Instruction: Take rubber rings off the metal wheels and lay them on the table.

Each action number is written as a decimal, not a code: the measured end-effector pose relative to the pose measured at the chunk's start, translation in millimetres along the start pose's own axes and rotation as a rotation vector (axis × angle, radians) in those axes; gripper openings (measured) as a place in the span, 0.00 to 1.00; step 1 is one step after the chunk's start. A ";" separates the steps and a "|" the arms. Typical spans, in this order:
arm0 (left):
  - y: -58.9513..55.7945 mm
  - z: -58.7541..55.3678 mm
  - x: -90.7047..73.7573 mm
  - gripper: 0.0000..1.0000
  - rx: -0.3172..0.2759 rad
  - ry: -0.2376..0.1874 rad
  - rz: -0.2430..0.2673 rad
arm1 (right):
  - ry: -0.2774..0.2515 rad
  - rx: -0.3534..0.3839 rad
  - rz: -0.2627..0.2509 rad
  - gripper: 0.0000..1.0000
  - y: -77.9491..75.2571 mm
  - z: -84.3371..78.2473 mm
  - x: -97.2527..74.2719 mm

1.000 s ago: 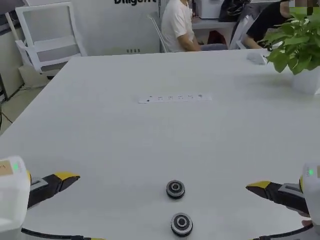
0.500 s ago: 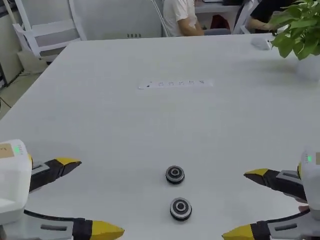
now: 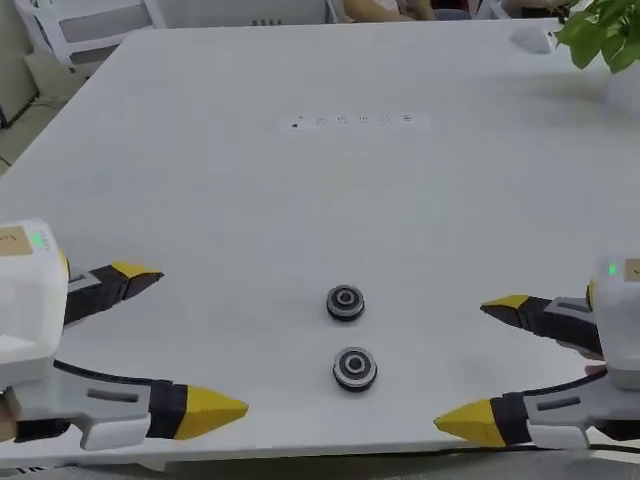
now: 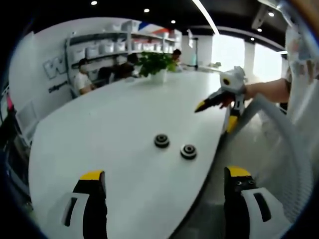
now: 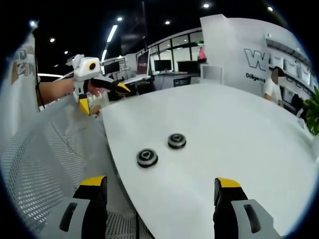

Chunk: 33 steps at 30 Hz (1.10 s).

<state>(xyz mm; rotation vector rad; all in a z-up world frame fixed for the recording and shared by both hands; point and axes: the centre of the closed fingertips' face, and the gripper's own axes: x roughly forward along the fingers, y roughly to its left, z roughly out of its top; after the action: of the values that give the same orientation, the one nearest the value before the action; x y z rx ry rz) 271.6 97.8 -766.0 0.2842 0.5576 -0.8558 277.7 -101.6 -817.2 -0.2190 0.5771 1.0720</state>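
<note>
Rubber rings [image 3: 339, 368] sit on two metal wheels [image 3: 345, 303] between my left gripper [image 3: 195, 340] and right gripper [image 3: 462, 365], both wide open, empty. Plan: pin nearer wheel w/ one, peel ring w/ other.

Green plant [image 3: 603, 38] far rt; socket strip [image 3: 352, 121] ctr, well apart; white chair [image 3: 70, 40] far left bkgd.

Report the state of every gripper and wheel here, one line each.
Left yellow-tipped gripper: open, empty.
Right yellow-tipped gripper: open, empty.
Farther small metal wheel: flat on white table, black rubber ring on.
Nearer small metal wheel: flat on table, ring on.
</note>
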 end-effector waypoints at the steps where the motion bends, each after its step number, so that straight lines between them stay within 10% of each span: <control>1: -0.3 -0.7 0.2 1.00 0.000 0.003 -0.002 | -0.001 -0.001 0.000 0.88 0.0 0.1 -0.1; 33: 0.6 -3.4 17.5 1.00 0.041 0.048 -0.053 | -0.009 -0.010 0.024 0.85 -6.2 8.1 13.6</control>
<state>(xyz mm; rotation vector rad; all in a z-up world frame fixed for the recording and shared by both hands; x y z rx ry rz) 280.1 88.7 -778.8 0.3299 0.5951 -0.9141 290.6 -90.6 -818.5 -0.2166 0.5677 1.0984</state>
